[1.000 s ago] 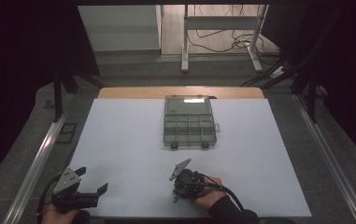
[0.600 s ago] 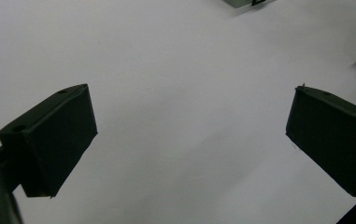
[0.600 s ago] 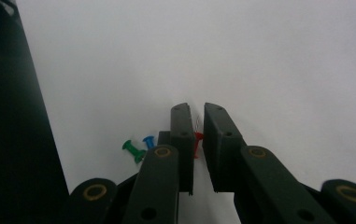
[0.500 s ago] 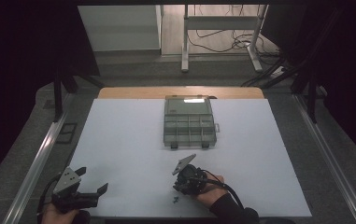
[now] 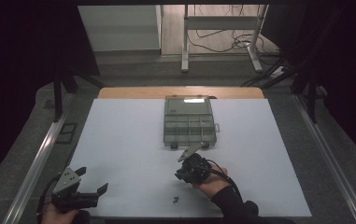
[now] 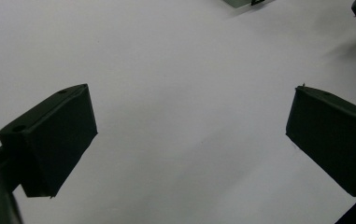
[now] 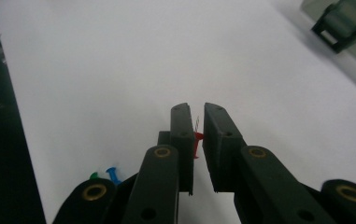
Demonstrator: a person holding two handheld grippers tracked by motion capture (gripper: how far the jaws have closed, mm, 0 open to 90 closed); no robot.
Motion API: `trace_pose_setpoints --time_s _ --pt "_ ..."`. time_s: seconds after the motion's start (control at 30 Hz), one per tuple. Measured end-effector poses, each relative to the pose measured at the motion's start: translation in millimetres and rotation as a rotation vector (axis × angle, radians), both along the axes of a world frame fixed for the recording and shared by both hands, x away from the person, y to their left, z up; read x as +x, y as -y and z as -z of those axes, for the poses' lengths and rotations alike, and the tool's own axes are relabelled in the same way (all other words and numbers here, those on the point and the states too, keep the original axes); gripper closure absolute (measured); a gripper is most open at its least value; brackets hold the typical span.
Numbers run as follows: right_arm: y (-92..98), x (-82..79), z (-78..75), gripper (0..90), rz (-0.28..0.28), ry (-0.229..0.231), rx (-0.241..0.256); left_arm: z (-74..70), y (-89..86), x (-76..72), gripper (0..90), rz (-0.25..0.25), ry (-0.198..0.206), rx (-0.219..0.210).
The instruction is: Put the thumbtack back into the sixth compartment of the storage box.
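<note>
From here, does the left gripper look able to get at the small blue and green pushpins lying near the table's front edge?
Probably yes: the left gripper is open, and bare white table lies between it and the pushpins. The right gripper hovers beyond them, not across the path.

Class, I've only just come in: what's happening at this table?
A person holds a hand-held gripper in each hand over a white table. The right hand-held gripper is shut on a red pushpin, near a closed compartment box. Blue and green pushpins lie on the table. The left hand-held gripper is open, holding nothing.
</note>
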State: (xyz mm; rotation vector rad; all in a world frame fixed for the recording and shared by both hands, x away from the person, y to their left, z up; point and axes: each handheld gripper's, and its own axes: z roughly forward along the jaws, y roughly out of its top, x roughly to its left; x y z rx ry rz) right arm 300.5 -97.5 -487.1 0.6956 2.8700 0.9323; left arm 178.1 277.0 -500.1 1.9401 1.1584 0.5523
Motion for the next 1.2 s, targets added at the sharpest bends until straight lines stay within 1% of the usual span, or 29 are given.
trace_pose_setpoints --time_s 0.07,0.1,0.13,0.2,0.3,0.4,0.5,0.53,0.6,0.73,0.77,0.8,0.87,0.9,0.93,1.2 --pt "1.5 5.1 -3.4 81.8 0.018 0.009 0.011 0.0 0.0 0.0 2.2 0.000 0.000 0.000" --pt "1.5 5.1 -3.4 81.8 0.018 0.009 0.011 0.0 0.0 0.0 2.2 0.000 0.000 0.000" --pt "3.4 9.4 -5.4 81.8 0.030 0.015 0.018 0.0 0.1 0.1 2.2 0.001 -0.001 0.000" --pt "4.0 11.1 -5.9 81.8 0.035 0.017 0.022 0.0 0.1 0.1 2.2 0.002 -0.001 0.002" --pt "7.2 19.1 -8.4 81.8 0.063 0.017 0.040 0.0 0.3 0.2 2.3 0.003 -0.003 0.004" --pt "8.2 22.7 -9.0 81.8 0.074 0.021 0.043 0.0 0.4 0.3 2.2 0.004 -0.003 0.005" --pt "9.0 28.7 -11.4 81.8 0.093 0.031 0.047 0.0 0.5 0.3 2.2 0.004 -0.003 0.005" --pt "9.5 32.6 -13.0 81.8 0.101 0.040 0.051 0.0 0.5 0.3 2.2 0.004 -0.004 0.006" --pt "9.6 34.4 -13.8 81.8 0.106 0.041 0.053 0.0 0.4 0.3 2.2 0.004 -0.004 0.005" --pt "9.2 43.8 -15.4 81.8 0.128 0.051 0.063 0.0 0.4 0.4 2.2 0.005 -0.005 0.005" --pt "9.2 43.8 -15.4 81.8 0.128 0.051 0.063 0.0 0.4 0.4 2.2 0.005 -0.005 0.005" --pt "8.3 48.0 -15.3 81.7 0.136 0.058 0.059 0.0 0.4 0.4 2.2 0.005 -0.005 0.005" --pt "8.0 49.5 -15.1 81.7 0.137 0.059 0.061 0.0 0.4 0.4 2.3 0.005 -0.004 0.003" --pt "6.7 53.2 -15.2 81.7 0.146 0.060 0.062 0.0 0.3 0.4 2.2 0.005 -0.004 0.002" --pt "6.7 53.2 -15.2 81.7 0.146 0.060 0.062 0.0 0.3 0.4 2.2 0.005 -0.004 0.002" --pt "0.9 67.9 -19.8 81.6 0.164 0.087 0.067 0.1 0.1 0.4 2.2 0.007 -0.004 0.002"
